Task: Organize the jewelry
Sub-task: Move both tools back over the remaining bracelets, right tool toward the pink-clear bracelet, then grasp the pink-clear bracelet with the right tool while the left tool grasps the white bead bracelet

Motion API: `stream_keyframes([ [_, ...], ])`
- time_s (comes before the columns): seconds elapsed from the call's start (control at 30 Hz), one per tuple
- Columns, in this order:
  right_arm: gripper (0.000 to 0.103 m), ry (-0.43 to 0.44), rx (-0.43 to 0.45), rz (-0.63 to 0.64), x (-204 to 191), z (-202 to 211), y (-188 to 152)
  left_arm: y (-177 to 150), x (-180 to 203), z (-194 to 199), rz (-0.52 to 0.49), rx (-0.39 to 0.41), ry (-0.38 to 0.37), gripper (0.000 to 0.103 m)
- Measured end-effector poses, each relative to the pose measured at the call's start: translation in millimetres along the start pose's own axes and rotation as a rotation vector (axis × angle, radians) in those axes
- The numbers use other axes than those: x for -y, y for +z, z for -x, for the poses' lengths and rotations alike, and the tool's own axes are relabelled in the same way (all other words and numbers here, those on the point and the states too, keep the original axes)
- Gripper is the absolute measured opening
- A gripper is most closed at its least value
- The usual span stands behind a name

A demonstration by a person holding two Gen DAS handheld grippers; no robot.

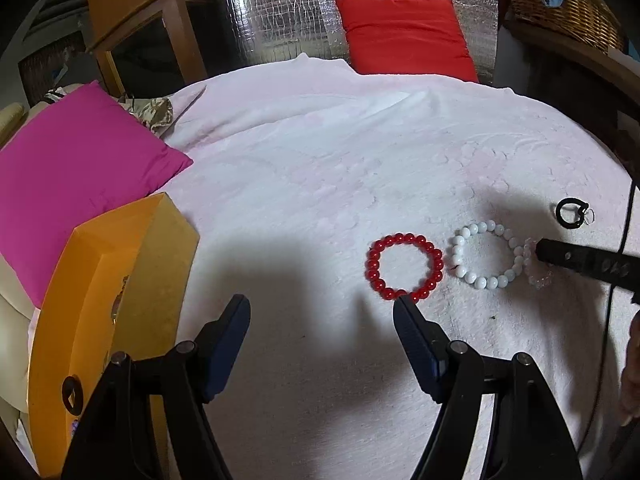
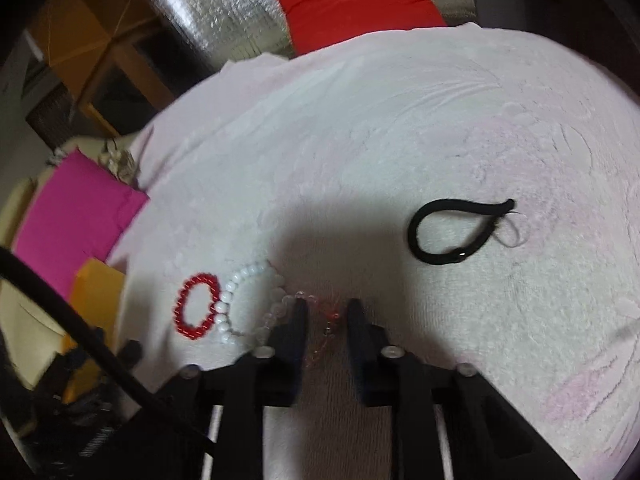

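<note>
Left gripper point(image 1: 320, 304) stands wide and empty over the white cloth point(image 1: 320, 160), with one red bracelet point(image 1: 404, 237), one white bracelet point(image 1: 485, 225), one clear bracelet point(image 1: 541, 280) and one black hair tie point(image 1: 558, 213) lying right of one orange box point(image 1: 100, 280), none judged stowed yet; right gripper point(image 2: 328, 306) sits narrow about the clear bracelet, grip unconfirmed.

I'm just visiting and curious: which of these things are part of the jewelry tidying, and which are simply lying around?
Part of the job:
red bead bracelet
white bead bracelet
clear bead bracelet
black hair tie
orange box, probably for storage

Just lying about:
pink cushion
red cushion
wicker basket
</note>
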State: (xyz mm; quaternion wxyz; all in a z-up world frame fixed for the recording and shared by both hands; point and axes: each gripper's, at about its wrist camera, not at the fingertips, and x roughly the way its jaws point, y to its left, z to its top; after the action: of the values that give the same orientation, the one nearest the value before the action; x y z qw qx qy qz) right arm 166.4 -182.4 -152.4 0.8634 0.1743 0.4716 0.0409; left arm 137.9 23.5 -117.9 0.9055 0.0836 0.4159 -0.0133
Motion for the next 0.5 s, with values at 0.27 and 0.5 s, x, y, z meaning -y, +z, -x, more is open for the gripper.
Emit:
stream_keyframes([
  [0.27, 0.009, -0.033, 0.050, 0.046, -0.1, 15.8, 1.1, 2.0, 7.1, 0.8, 0.008, 0.010, -0.090, 0.074],
  [0.5, 0.009, -0.009, 0.067, -0.029, 33.1, 41.2, 7.5, 6.6, 40.0, -2.7, 0.015, 0.016, -0.293, 0.074],
])
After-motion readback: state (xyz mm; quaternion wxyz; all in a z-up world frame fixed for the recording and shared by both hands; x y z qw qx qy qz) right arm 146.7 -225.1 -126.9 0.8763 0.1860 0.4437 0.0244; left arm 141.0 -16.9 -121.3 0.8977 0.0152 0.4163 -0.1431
